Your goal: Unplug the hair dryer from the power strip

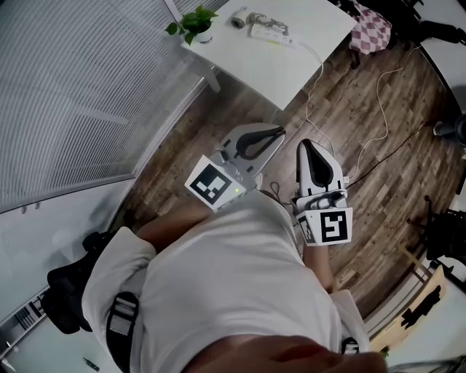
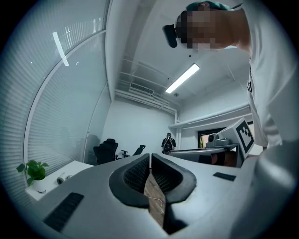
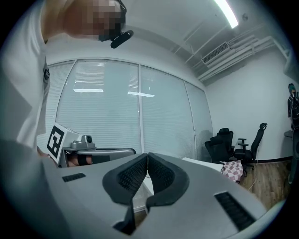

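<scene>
Standing well back from the white bench [image 1: 291, 69], the person [image 1: 233, 277] holds both tools level, close to the body. The left claw [image 1: 279, 132] is pinched together with nothing in it, and so is the right claw [image 1: 306, 144]; neither reaches the bench. The power strip [image 1: 271, 32] lies near the bench's far edge, with a small grey thing [image 1: 239, 17] just beside it, too small to make out. A potted plant [image 1: 194, 22] stands at the bench's left corner. A white cable [image 1: 309, 102] trails off the bench to the wooden floor [image 1: 364, 167].
</scene>
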Demonstrator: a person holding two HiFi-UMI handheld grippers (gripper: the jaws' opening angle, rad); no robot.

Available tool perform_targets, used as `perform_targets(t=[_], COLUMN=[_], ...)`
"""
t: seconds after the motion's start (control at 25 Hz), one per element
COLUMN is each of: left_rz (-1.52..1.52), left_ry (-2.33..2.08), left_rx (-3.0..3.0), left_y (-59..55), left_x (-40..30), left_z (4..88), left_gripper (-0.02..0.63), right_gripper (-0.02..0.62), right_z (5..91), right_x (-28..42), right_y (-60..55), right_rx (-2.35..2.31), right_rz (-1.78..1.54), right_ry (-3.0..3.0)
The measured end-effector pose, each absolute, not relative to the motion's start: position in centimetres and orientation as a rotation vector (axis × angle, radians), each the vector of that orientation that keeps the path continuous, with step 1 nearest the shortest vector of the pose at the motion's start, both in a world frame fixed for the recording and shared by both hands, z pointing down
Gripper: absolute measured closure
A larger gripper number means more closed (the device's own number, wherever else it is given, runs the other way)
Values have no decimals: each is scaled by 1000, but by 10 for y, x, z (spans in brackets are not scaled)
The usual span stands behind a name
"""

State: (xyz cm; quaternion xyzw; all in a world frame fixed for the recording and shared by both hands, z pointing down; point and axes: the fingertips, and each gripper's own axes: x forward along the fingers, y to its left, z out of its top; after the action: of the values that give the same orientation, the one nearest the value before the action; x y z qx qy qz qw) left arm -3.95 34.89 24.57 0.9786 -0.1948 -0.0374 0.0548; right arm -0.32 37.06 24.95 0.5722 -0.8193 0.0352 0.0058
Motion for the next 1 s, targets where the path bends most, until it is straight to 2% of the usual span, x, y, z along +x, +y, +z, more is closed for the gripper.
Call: perform_targets(t=[0.36,1.0], left_rz=[-94,-105], left_ry=[-625,-658], left_rx=[2958,2955], left_y=[365,321], left_x=[-14,-12], left_z=[255,260], left_gripper=[566,566], right_gripper=[563,563], right_z=[262,266], right_x=[27,26], right_y=[382,337], right_rx=[1790,1766], right_rz=[147,156], right_ry=[-2574,-2614])
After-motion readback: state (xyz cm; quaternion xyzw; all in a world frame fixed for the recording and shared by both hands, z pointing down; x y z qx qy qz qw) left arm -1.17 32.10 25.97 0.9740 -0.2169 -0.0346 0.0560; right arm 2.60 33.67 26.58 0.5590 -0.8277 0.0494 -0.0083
